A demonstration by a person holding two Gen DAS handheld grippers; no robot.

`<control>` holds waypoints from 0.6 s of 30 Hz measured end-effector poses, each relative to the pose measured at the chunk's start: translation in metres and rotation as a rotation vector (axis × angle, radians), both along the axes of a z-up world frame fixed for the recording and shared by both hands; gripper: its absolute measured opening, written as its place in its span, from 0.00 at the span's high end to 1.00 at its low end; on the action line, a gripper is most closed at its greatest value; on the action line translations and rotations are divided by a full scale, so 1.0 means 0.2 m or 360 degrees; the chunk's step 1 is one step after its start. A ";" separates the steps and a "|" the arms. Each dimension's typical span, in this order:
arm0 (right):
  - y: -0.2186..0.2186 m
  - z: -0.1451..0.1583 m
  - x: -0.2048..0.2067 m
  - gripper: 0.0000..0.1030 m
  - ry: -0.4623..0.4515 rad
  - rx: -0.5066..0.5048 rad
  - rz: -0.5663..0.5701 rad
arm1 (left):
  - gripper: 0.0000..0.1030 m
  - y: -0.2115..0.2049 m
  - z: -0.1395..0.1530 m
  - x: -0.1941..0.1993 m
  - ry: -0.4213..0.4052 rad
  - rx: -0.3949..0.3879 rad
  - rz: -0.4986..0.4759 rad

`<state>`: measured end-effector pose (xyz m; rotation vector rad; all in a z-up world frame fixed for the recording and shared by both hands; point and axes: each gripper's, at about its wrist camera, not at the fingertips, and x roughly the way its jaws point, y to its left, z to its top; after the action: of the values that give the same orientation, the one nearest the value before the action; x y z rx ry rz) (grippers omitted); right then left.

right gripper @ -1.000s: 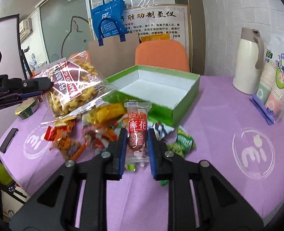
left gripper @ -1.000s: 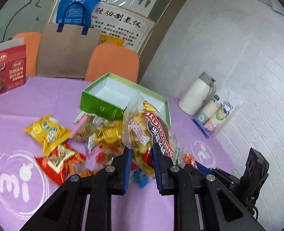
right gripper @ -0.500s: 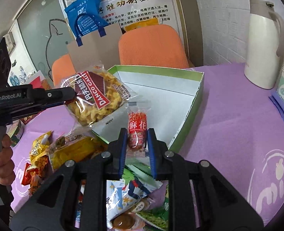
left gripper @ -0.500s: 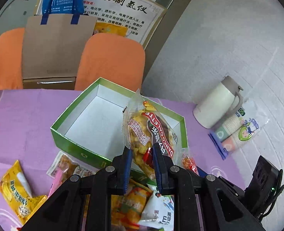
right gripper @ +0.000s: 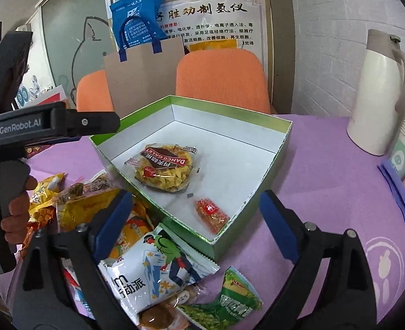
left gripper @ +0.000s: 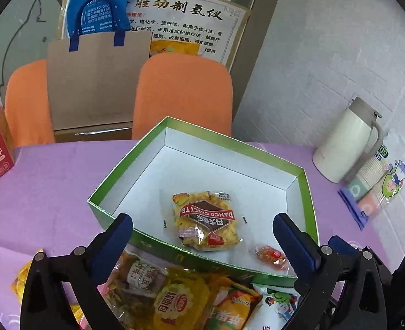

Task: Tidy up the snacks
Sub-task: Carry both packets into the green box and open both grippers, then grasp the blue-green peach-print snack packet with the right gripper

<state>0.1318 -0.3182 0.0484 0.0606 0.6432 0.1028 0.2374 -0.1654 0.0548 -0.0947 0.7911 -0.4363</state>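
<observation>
Two snacks lie inside the green box [left gripper: 111,187], on its white floor: one clear bag of yellow crisps [left gripper: 206,221] with a brown and red label, and one small red packet [left gripper: 271,254]. The crisp bag rests flat near the box's middle, label up, its long axis running roughly from the near wall toward the far corner. The red packet lies apart from it, close to the near wall, angled slantwise to that wall. Outside the box, against its near wall, sits a heap of wrapped snacks [right gripper: 153,269] on the purple tablecloth [right gripper: 326,170]; their count cannot be told. Both tools are spread wide and hold nothing: the left gripper [left gripper: 202,233] and the right gripper [right gripper: 197,220], one each, hang above the box's near edge. One white jug [right gripper: 378,93] stands well to the right
</observation>
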 end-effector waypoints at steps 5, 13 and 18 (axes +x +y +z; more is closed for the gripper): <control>0.05 0.08 -0.15 0.01 -0.0066 -0.0014 0.0008 | 0.00 0.05 0.06 -0.12 -0.0064 0.0002 0.0022; 0.18 0.14 -0.47 0.01 -0.0163 -0.0065 0.0031 | 0.00 0.19 0.22 -0.50 -0.0250 0.0060 0.0094; 0.21 0.08 -0.61 0.01 -0.0134 0.0011 0.0000 | 0.00 0.31 0.17 -0.74 -0.0249 0.0168 0.0166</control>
<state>0.0092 -0.2768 0.0648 0.0624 0.5587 0.1068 0.0891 -0.1036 0.0897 -0.0030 0.6506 -0.2985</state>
